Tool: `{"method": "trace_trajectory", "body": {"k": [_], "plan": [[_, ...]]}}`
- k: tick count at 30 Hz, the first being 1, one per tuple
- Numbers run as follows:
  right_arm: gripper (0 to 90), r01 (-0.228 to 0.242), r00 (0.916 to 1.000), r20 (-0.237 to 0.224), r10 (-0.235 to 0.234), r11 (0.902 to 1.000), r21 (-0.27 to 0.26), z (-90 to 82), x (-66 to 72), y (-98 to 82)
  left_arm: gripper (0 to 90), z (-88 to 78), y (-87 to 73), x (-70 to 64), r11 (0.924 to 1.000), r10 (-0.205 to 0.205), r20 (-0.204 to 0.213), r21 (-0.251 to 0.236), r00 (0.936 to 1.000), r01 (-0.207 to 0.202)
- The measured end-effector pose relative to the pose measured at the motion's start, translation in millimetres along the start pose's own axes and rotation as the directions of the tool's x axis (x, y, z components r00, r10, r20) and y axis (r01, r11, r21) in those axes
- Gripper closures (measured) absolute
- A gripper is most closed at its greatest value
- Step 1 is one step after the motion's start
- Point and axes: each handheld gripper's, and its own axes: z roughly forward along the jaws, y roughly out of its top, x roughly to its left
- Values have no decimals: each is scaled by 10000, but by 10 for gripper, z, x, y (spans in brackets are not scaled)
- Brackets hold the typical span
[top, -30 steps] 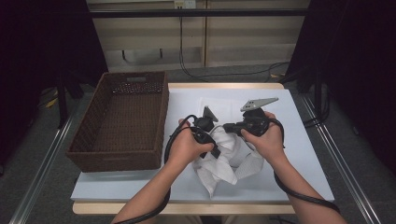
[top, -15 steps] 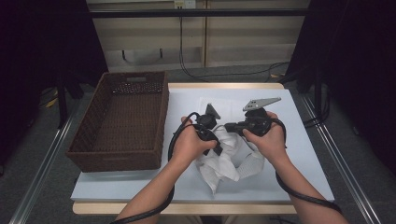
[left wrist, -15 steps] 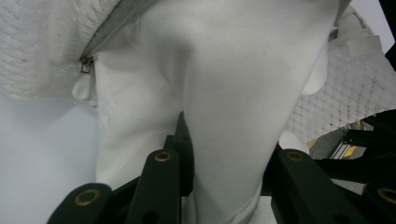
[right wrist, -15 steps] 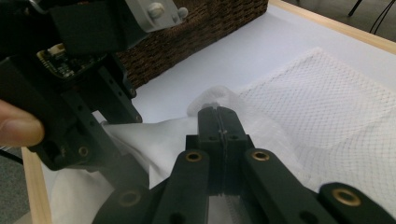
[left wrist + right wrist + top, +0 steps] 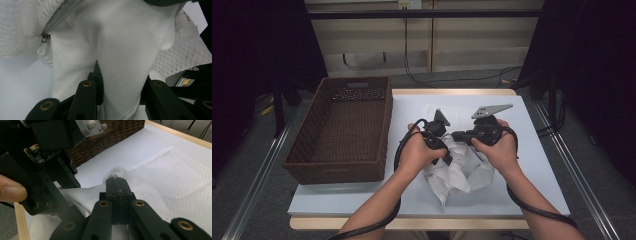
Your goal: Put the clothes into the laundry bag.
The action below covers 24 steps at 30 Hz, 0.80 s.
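Observation:
A white garment (image 5: 460, 173) lies bunched with a white mesh bag (image 5: 484, 172) on the table in front of the person. My left gripper (image 5: 447, 156) points down into the bundle and is shut on a thick fold of the white garment (image 5: 120, 62). A zipper pull (image 5: 45, 38) shows at the mesh bag's edge above that fold. My right gripper (image 5: 457, 136) points left toward the other gripper. Its jaws (image 5: 116, 187) are pressed together, shut on a thin edge of the mesh bag (image 5: 175, 180).
A brown wicker basket (image 5: 337, 172) stands on the left part of the white table (image 5: 532, 165), close to the left hand. The basket's corner (image 5: 120, 132) also appears behind the left gripper's body in the right gripper view. Cables trail from both grippers toward the near table edge.
The left hand has shifted very slightly with the cloth. Both grips look the same.

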Motion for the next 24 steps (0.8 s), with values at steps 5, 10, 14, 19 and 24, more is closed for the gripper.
{"method": "trace_trajectory", "body": {"k": [5, 10, 14, 19, 24], "plan": [[900, -36, 10000, 17, 36, 10000, 18, -3, 0, -8, 709, 4, 18, -1, 10000, -72, 47, -32, 10000, 72], [900, -31, 10000, 4, 31, 9999, -99, -24, -8, 0, 709, -45, 45, -12, 10000, 16, 68, -85, 10000, -16], [900, 2, 10000, 44, -2, 9999, -109, -42, -5, 16, 709, -51, 54, -23, 9998, 96, 33, -158, 9999, -95], [900, -95, 9999, -40, 94, 9998, -155, -41, -9, 10, 709, -12, 57, -31, 9998, 46, 71, -208, 10000, -45], [900, -80, 9999, -77, 79, 9999, -105, -22, -7, -11, 706, 26, 60, -3, 9996, -91, 97, -249, 9999, 94]]}}
